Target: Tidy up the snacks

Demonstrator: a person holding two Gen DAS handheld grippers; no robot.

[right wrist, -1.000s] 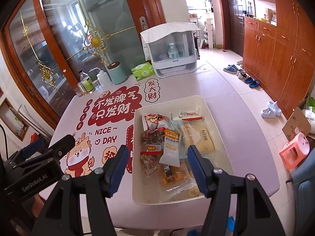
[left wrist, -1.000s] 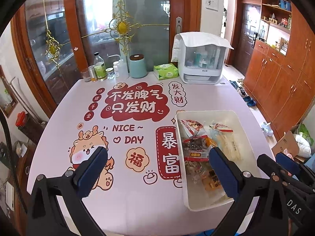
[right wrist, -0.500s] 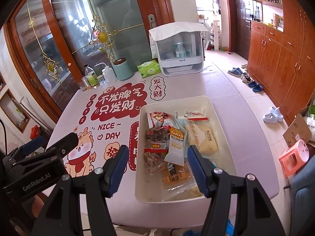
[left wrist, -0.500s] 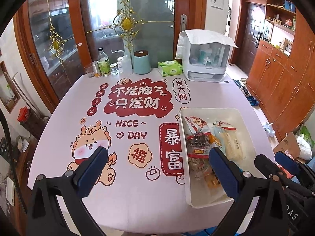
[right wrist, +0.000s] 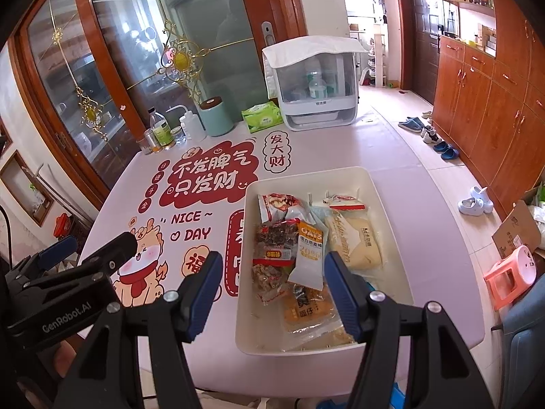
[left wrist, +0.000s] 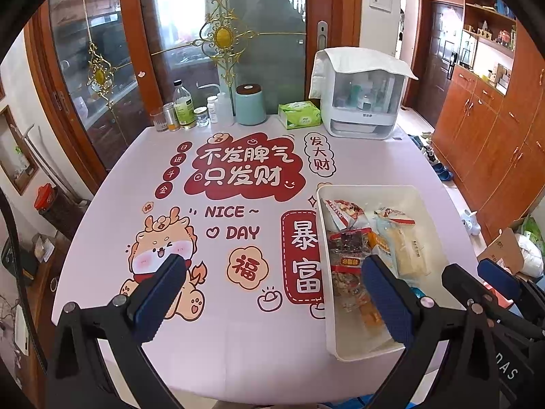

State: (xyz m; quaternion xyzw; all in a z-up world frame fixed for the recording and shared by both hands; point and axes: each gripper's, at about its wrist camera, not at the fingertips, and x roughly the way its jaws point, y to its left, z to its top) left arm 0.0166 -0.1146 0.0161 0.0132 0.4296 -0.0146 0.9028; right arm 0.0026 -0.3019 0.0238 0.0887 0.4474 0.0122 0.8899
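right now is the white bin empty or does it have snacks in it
Not empty: the white bin holds several snack packets, among them an oats packet.

Your left tool (left wrist: 272, 293) hides the tray's (left wrist: 344, 354) near packets; the bottom packets (right wrist: 306, 310) lie half buried, and the desk's (right wrist: 211, 361) near edge is cut off.

Tray (right wrist: 391, 238) at table's (right wrist: 402, 160) 4 o'clock, snacks (right wrist: 306, 248) inside. Canister (right wrist: 215, 117), tissues (right wrist: 262, 116), cabinet (right wrist: 315, 81) along 12 o'clock edge; bottles (right wrist: 160, 133) at 11.
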